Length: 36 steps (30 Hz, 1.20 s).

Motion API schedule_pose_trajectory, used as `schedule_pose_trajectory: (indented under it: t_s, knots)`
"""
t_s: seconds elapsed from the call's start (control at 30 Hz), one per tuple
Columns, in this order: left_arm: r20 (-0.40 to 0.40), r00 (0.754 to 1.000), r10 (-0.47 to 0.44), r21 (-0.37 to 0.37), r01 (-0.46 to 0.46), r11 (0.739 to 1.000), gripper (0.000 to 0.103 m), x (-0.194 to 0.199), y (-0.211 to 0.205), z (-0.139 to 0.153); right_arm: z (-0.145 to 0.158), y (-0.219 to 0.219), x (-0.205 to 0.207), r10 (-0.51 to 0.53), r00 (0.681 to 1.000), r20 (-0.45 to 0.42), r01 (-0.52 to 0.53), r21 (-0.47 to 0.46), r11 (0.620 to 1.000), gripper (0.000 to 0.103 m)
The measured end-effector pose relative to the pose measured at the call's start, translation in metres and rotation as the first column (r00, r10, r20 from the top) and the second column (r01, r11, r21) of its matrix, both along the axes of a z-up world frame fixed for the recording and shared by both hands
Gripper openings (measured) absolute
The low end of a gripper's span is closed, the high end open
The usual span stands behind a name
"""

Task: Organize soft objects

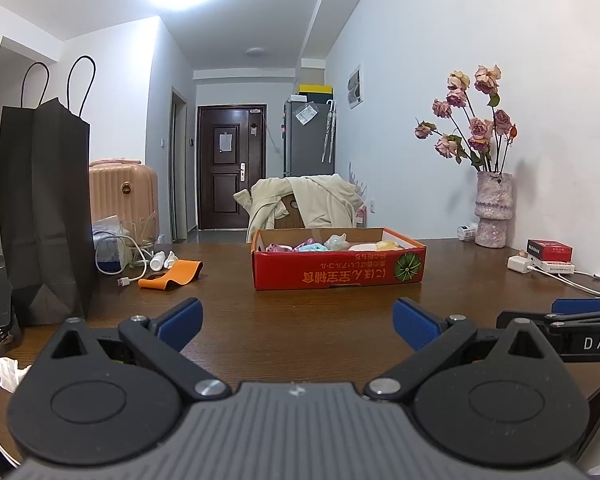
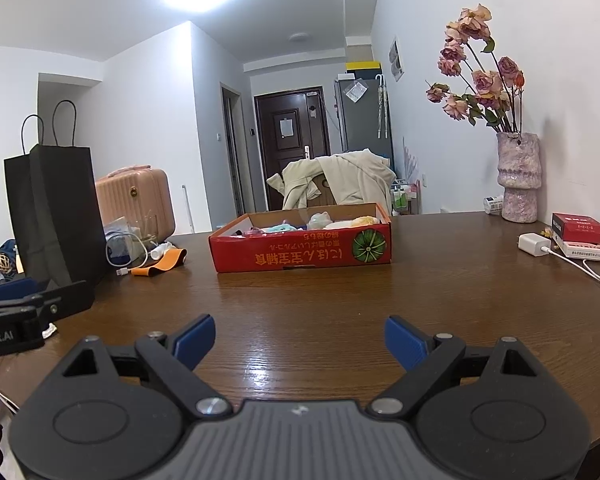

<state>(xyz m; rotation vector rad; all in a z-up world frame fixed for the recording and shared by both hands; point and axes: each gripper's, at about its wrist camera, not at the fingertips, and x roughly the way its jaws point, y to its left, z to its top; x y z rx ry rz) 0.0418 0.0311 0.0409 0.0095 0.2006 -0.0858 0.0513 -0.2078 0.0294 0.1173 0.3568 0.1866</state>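
In the left wrist view, the left gripper (image 1: 298,322) fills the bottom of the frame, its blue pads spread wide with nothing but bare table (image 1: 300,312) between them. Past it, in the middle of the frame, sits a shallow red cardboard box (image 1: 338,270), and several soft toys (image 1: 332,243) in pastel colours lie inside, their tops just showing over the rim. At the left edge stands a tall black paper bag (image 1: 46,208), with an orange strap (image 1: 172,274) and a white cable (image 1: 120,264) lying between bag and box. At the right edge, part of the right gripper (image 1: 572,320) pokes in, and a vase of dried roses (image 1: 494,210) stands by the wall.

In the right wrist view, the right gripper (image 2: 300,344) is likewise spread wide and empty at the bottom of the frame, over bare wood. The red box (image 2: 300,254) is again mid-frame, well apart from the pads, with the soft toys (image 2: 320,222) in it. The other gripper shows at the lower left edge.

No soft thing lies loose on the table, as far as either view shows. So I judge this to be either the very start, with the toys waiting to be taken out and sorted, or the end, with all of them boxed; the pictures alone do not settle which.
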Motion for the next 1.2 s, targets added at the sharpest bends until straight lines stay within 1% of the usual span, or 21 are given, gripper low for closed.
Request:
schedule_pose_trajectory:
  t_s: [0.67,0.87,1.2]
  knots:
    - [0.000,1.000,0.006,-0.004,-0.006,1.000,0.103,-0.0003,0.0009,0.0022,-0.0004,-0.0006,0.0024,0.002,1.000,-0.001,-0.002,-0.001,1.000,0.092]
    - [0.005,1.000,0.008,-0.004,-0.008,1.000,0.103,-0.0015,-0.0002,0.0021,-0.0002,-0.0008,0.0001,0.014,1.000,0.013,-0.014,-0.004,1.000,0.092]
    - [0.039,0.999,0.009,-0.011,-0.008,1.000,0.103,-0.0055,-0.0007,0.0070,0.0038,-0.0010,-0.0009,0.009,0.999,0.032,-0.009,-0.009,1.000,0.092]
